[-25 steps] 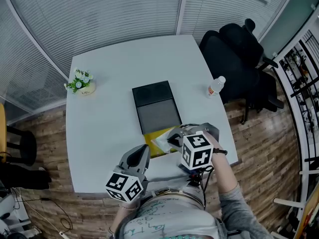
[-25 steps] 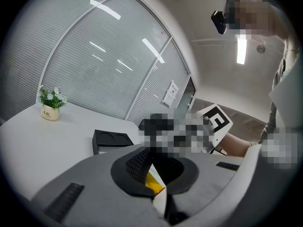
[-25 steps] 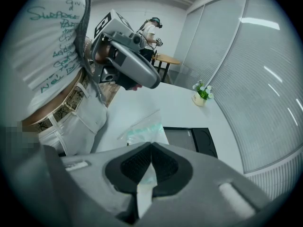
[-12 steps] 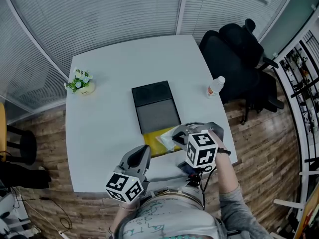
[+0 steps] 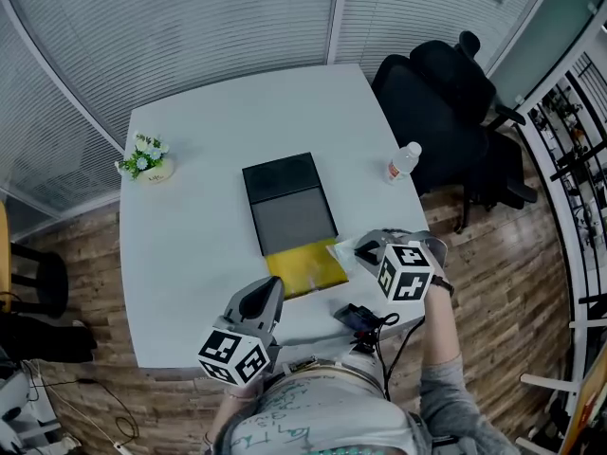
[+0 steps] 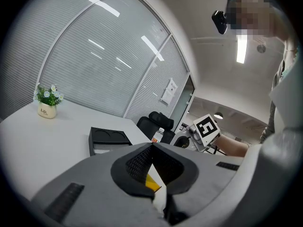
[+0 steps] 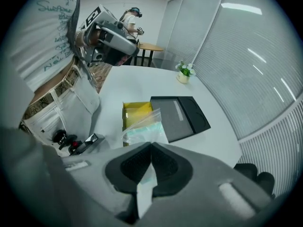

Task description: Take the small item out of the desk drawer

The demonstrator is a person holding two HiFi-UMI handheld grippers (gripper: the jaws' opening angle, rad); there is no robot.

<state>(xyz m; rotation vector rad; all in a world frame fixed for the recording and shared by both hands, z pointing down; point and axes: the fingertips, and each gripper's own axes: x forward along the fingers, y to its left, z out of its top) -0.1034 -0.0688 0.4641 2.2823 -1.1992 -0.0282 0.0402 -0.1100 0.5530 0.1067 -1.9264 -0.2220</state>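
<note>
The right gripper (image 5: 368, 250) is clenched on a small, crinkled clear plastic bag (image 7: 144, 126) with pale mint contents. The left gripper (image 5: 267, 294) pinches the yellow drawer (image 5: 302, 267).

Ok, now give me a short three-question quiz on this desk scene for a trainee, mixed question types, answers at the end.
1. Multiple choice: what is the right gripper pinching? A) a pen B) a clear plastic bag C) a mug
2. True or false: the yellow drawer is pushed fully into the black box.
3. Fill in: the water bottle stands at the edge of the white table, next to a black ____.

Key
1. B. The jaws are closed on the bag, which hangs clear of the drawer.
2. False. The drawer is pulled out toward the person.
3. chair
</note>
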